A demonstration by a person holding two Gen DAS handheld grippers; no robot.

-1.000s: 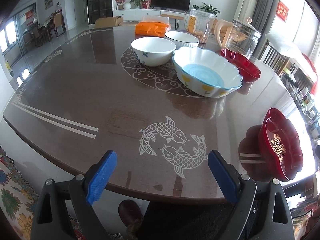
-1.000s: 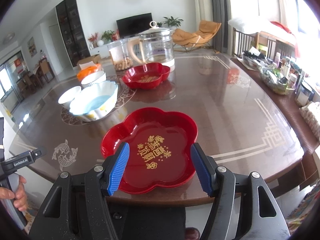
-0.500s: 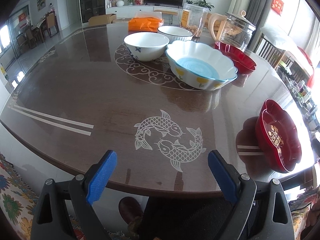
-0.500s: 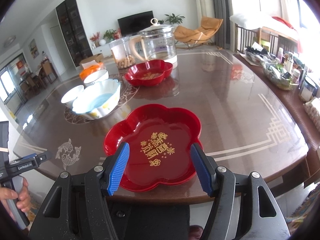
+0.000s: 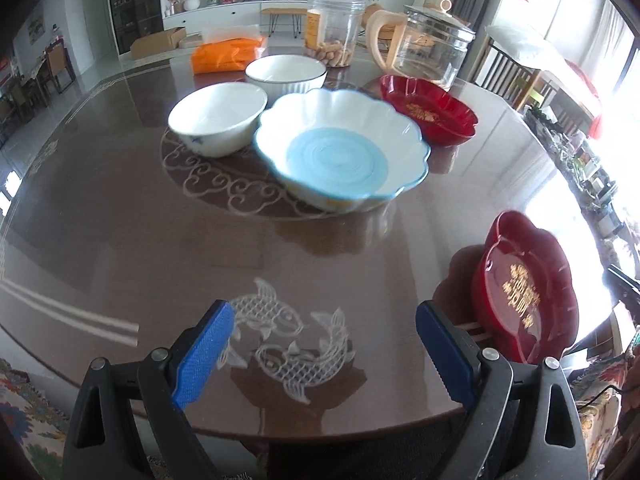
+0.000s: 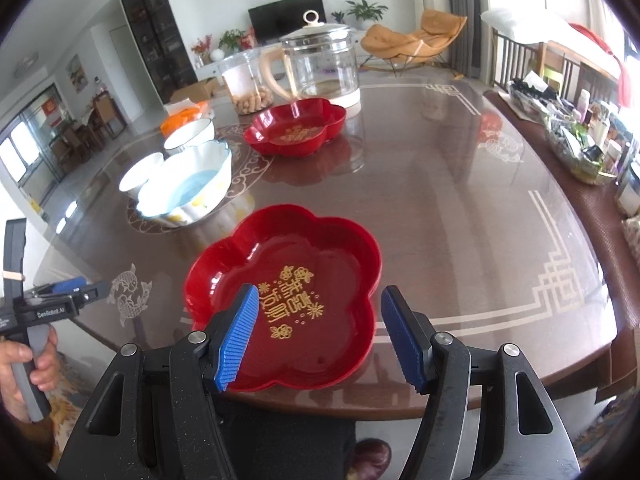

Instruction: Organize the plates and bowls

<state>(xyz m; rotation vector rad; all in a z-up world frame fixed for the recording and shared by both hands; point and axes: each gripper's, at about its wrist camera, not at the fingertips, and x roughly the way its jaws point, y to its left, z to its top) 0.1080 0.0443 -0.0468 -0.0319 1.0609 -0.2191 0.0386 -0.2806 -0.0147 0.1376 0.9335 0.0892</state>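
Both jaws apart, the right gripper [image 6: 316, 336] hangs over the near red flower-shaped plate [image 6: 288, 292], probably lining up a grasp, while the left gripper [image 5: 324, 344] idles empty.

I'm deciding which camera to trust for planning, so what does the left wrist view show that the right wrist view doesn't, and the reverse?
Only the left wrist view shows the open left gripper head-on, above the fish inlay.

Only the right wrist view shows the open right gripper over the near red plate, the person's left hand and the cluttered sideboard.

Both show that plate, the far red plate, the scalloped blue bowl, two white bowls, the kettle and the jar.
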